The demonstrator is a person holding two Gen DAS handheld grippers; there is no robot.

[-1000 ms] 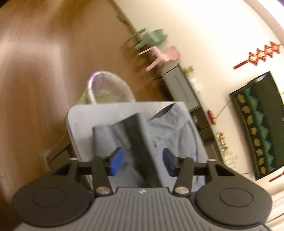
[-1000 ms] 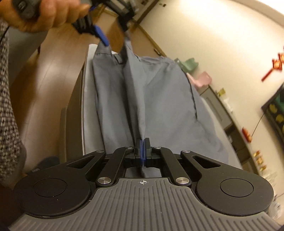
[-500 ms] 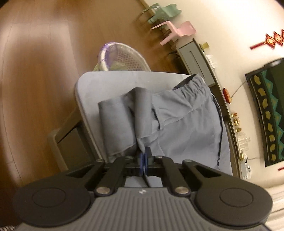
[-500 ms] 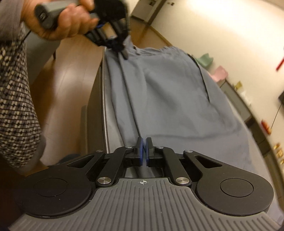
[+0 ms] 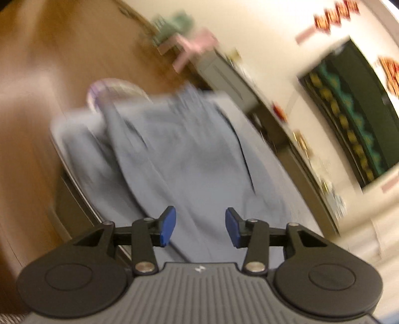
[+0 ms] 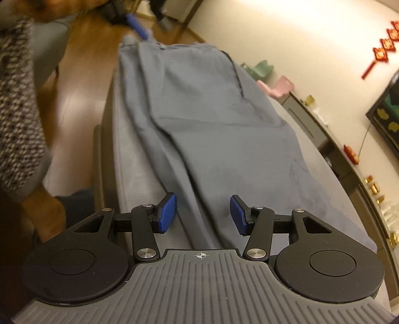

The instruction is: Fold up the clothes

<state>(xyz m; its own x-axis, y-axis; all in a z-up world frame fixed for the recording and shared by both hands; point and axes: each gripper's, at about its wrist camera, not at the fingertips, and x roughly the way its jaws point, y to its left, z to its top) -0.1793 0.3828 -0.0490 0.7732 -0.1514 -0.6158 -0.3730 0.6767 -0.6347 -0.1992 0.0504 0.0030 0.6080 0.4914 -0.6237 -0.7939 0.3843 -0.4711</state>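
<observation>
Both my left gripper (image 5: 200,229) and right gripper (image 6: 203,214) are opening, nothing pinched; the grey trousers (image 6: 199,119) look soft, light and limp, best taken at hem or waistband edges.

Trousers (image 6: 199,119) lie along the table (image 6: 132,174), apparently folded lengthwise.

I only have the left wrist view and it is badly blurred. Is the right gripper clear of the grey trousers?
Observer: Yes. The right gripper has blue pads apart, jaws opening, no cloth pinched; the grey trousers lie flat below it.
Operator: Where is my left gripper relative to the garment?
Observer: The left gripper is at the trousers' far end, seen from the right wrist.
Operator: Anything hanging off the table?
Observer: Cloth reaches the grey table's far edge; beyond that, hidden.
</observation>
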